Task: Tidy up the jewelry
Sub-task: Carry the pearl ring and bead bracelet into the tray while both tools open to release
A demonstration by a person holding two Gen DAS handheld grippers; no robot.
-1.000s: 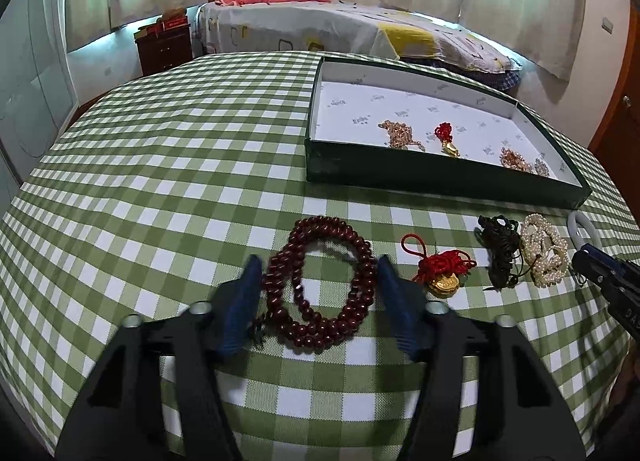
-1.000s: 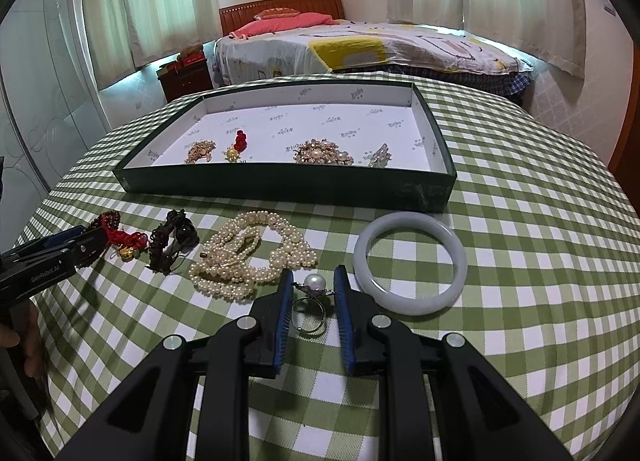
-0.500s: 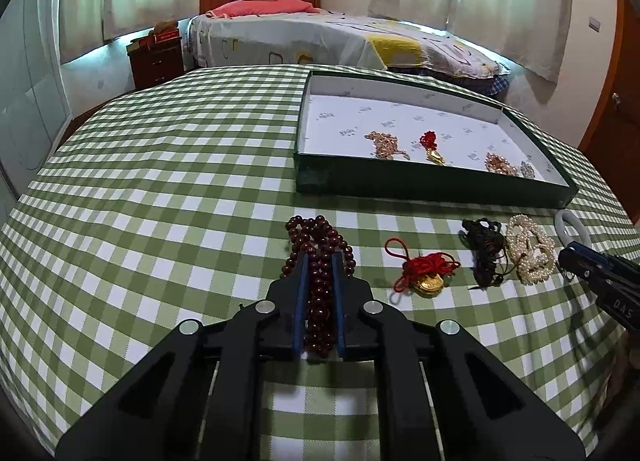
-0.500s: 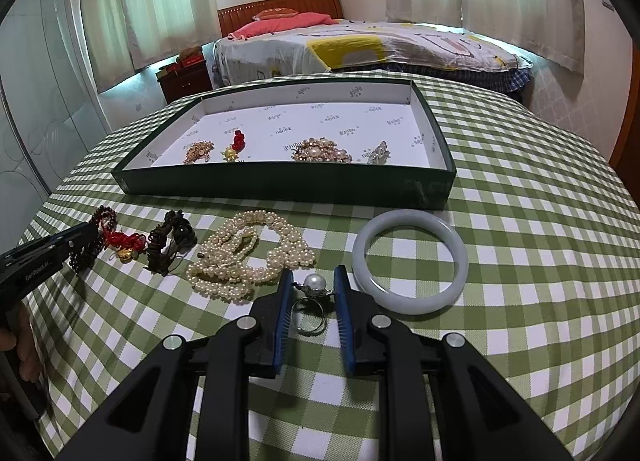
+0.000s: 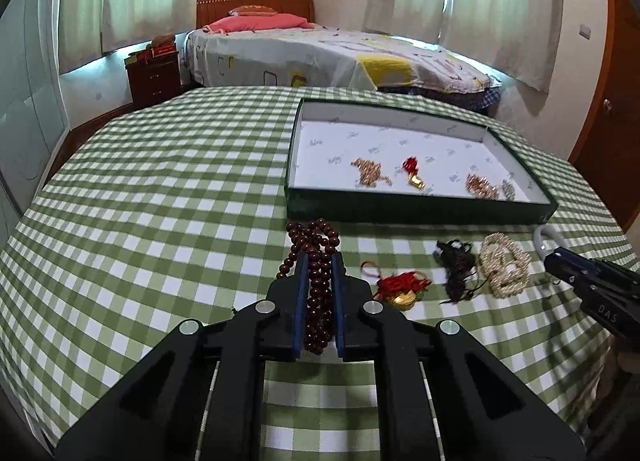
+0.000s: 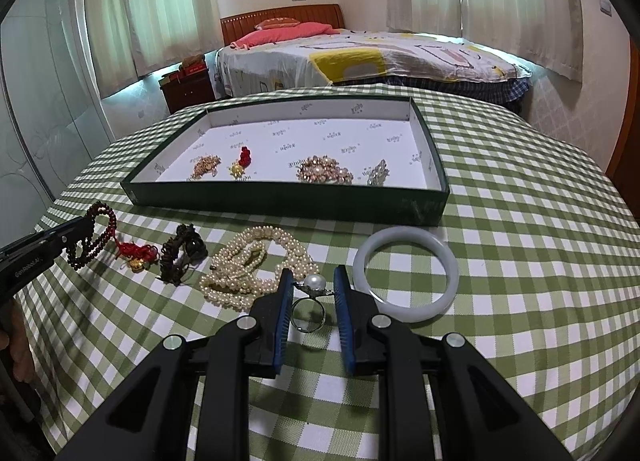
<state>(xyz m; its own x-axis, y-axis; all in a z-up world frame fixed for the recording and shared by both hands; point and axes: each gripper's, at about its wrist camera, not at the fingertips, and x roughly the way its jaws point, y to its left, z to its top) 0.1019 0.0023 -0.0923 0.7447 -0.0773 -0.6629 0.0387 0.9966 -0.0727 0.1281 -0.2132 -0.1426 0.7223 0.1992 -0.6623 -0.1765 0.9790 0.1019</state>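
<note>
Beads pinched, pearl ring between the other pads

Dark red bead string [image 5: 316, 261] is clamped in the left tool [image 5: 318, 261], pads squeezed tight on the strands, most of the loop bunched up and hanging off the green checked worktop [image 5: 160, 221] just in front of the green tray [image 5: 420, 213]. Right tool [image 6: 310, 281] sits low with its pads close around the pearl ring [image 6: 310, 293], which looks clamped but lies on the cloth, between the pearl necklace [image 6: 248, 265] and the white jade bangle [image 6: 408, 273]. Red knot charm with a gold bit [image 6: 136, 255] and a dark cord bracelet [image 6: 180, 257] lie in the same row. Tray already has a gold chain [image 6: 206, 167], another red charm [image 6: 242, 161], a beaded brooch [image 6: 324, 173] and a silver piece [image 6: 378, 173] in it.
</note>
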